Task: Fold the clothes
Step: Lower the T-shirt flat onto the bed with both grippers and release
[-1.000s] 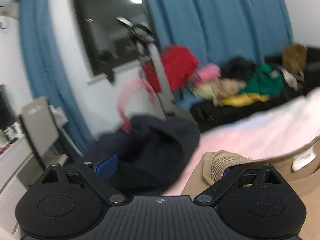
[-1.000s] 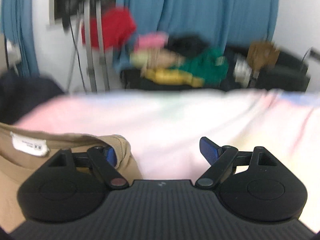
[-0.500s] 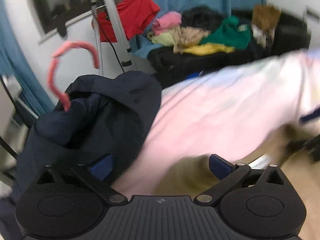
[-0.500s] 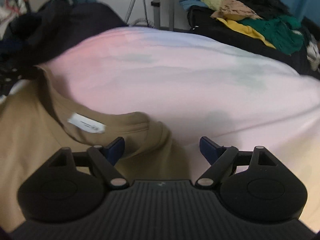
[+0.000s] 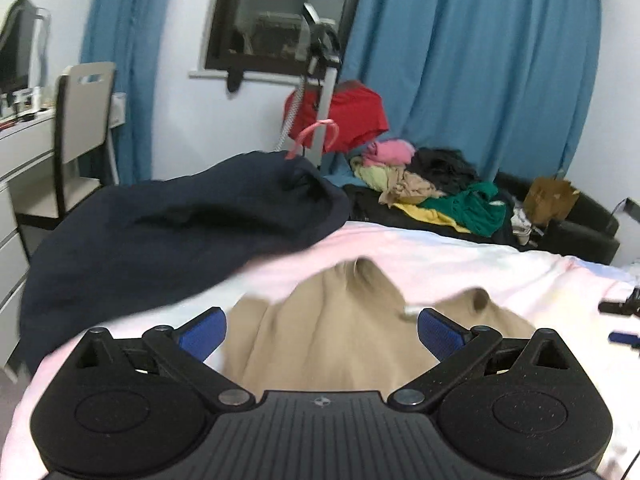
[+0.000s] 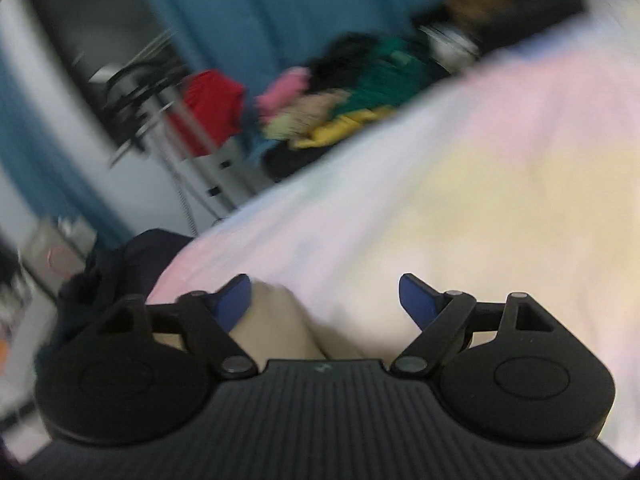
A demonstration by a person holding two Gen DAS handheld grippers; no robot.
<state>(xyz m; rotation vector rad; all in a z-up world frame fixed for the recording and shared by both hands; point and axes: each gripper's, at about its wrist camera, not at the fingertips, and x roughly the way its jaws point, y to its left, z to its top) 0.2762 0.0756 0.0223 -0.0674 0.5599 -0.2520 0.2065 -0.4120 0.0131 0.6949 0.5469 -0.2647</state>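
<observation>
A tan T-shirt [image 5: 332,332] lies bunched on the pale pink bed sheet [image 5: 460,256], right in front of my left gripper [image 5: 320,334]. The left gripper is open and empty, its blue pads on either side of the shirt. My right gripper [image 6: 324,300] is open and empty too. A fold of the tan shirt [image 6: 276,332] sits by its left pad. The right wrist view is blurred and tilted. The tip of the right gripper [image 5: 622,320] shows at the right edge of the left wrist view.
A dark navy garment [image 5: 168,232] lies on the bed's left side. A pile of coloured clothes [image 5: 432,184] covers a black sofa behind the bed. A stand with a red cloth [image 5: 344,116] is by the window. A chair and desk [image 5: 76,128] stand at left.
Both views have swung. The left gripper has pulled back and levelled, and the tan shirt now lies bunched before it. The right gripper has tilted and moved off the collar.
</observation>
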